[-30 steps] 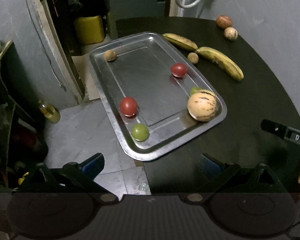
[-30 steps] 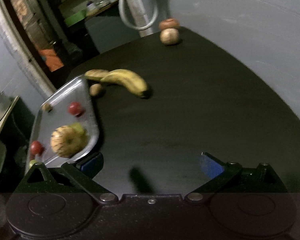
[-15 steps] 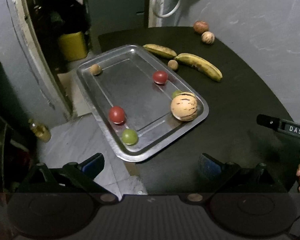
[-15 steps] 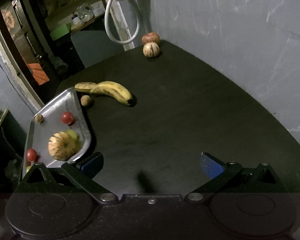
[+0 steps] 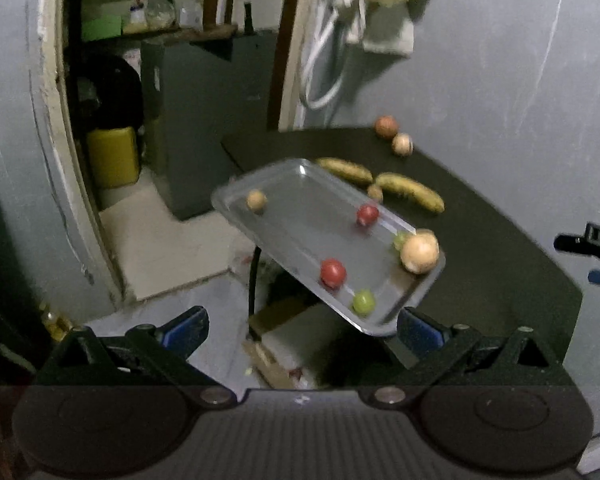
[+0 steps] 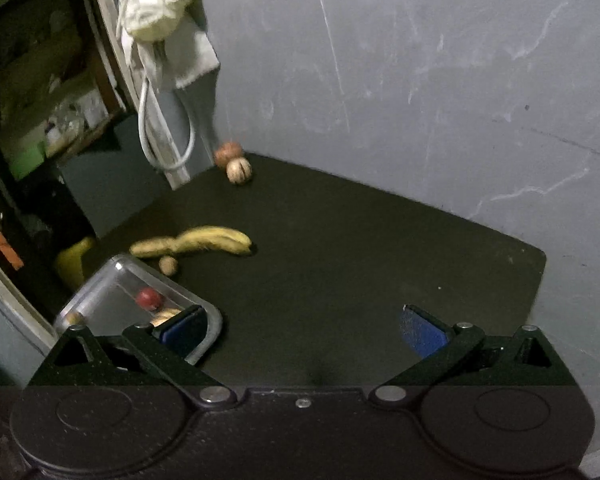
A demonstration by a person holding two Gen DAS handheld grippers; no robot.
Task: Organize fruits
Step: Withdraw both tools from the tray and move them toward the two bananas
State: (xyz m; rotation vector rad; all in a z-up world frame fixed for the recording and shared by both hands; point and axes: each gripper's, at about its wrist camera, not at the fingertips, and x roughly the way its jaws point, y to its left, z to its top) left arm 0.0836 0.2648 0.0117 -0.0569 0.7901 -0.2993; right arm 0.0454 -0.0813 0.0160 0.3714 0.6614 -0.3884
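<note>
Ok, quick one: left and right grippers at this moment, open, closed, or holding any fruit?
Left gripper: open, jaws spread wide, nothing between them.
Right gripper: open, jaws spread wide, holding nothing.

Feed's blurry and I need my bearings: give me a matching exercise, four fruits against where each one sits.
Things:
1. green grape
2. long banana
3. striped melon
4. small striped fruit

Places:
A. far table corner by the wall
B. tray's near end, by the rim
C. table, just beyond the tray
D. tray's right corner

Pairs: 1-B, 2-C, 3-D, 4-A
</note>
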